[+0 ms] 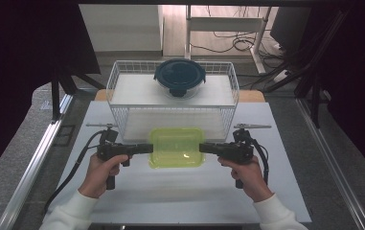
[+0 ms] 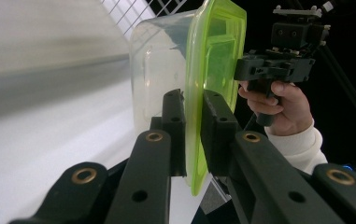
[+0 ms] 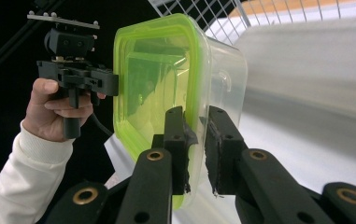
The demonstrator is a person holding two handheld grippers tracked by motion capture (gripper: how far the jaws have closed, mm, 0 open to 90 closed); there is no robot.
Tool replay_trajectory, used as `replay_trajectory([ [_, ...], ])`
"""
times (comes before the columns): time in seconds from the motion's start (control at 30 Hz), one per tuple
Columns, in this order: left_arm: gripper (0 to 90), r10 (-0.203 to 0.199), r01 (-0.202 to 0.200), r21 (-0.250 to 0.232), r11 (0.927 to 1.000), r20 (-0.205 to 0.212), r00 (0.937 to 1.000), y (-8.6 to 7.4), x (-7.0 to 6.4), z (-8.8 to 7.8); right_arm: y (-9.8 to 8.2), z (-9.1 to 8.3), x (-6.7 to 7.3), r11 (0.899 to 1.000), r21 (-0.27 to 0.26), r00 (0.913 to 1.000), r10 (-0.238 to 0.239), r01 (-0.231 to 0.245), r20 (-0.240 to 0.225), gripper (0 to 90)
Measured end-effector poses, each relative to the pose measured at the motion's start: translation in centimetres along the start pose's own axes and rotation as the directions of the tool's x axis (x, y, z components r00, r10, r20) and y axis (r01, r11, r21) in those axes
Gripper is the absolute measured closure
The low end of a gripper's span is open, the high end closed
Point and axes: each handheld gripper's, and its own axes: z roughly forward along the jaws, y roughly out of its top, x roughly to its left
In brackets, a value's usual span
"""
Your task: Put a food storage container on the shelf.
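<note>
One green-lidded container [image 1: 176,147] is pinched at its lid rim by two claws, the left gripper [image 1: 149,148] clamped on one short end and the right gripper [image 1: 203,147] on the other. It's kept lid-up, long axis running claw to claw. Just beyond the claws, one wire basket [image 1: 122,86] is seen with one dark-lidded bowl [image 1: 179,76] on it.

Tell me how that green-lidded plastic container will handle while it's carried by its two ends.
The container looks see-through with nothing visible inside, so probably light. The left claw and right claw each pinch only its lid rim, so smooth plastic might slip or the thin rim flex. Held at opposite ends, it should stay level if both hands move together.
</note>
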Motion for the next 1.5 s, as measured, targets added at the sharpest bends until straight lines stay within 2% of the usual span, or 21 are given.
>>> replay_trajectory([
  [0.43, 81.3, 0.063, -0.064, -0.021, 0.9978, -0.005, 0.998, 3.8, -2.4, -1.3, 3.7, -1.2, 2.1, 0.997, -0.048, 0.9981, -0.062, 0.062, 0.006, 78.8],
  [0.67, 81.3, 0.07, -0.07, -0.033, 0.997, 0.002, 0.9975, 5.1, -3.0, -1.8, 5.4, -1.7, 3.0, 0.996, -0.057, 0.9972, -0.075, 0.075, 0.003, 78.8],
  [0.93, 81.6, 0.113, -0.113, -0.055, 0.9921, -0.009, 0.9936, 7.6, -4.3, -2.6, 7.7, -2.2, 4.2, 0.992, -0.079, 0.9947, -0.102, 0.102, 0.005, 78.7],
  [1.13, 81.6, 0.122, -0.123, -0.066, 0.9903, -0.016, 0.9924, 9.3, -4.7, -2.9, 9.4, -2.3, 4.5, 0.989, -0.094, 0.9932, -0.116, 0.116, 0.008, 78.7],
  [1.33, 81.5, 0.132, -0.132, -0.06, 0.9895, -0.006, 0.9913, 11.4, -5.0, -3.0, 11.2, -2.3, 4.0, 0.99, -0.103, 0.9949, -0.1, 0.1, 0.003, 79.1],
  [1.5, 81.5, 0.133, -0.133, -0.063, 0.989, -0.004, 0.991, 13.3, -4.9, -2.9, 12.7, -2.4, 4.0, 0.987, -0.116, 0.9942, -0.107, 0.108, 0.014, 79.1],
])
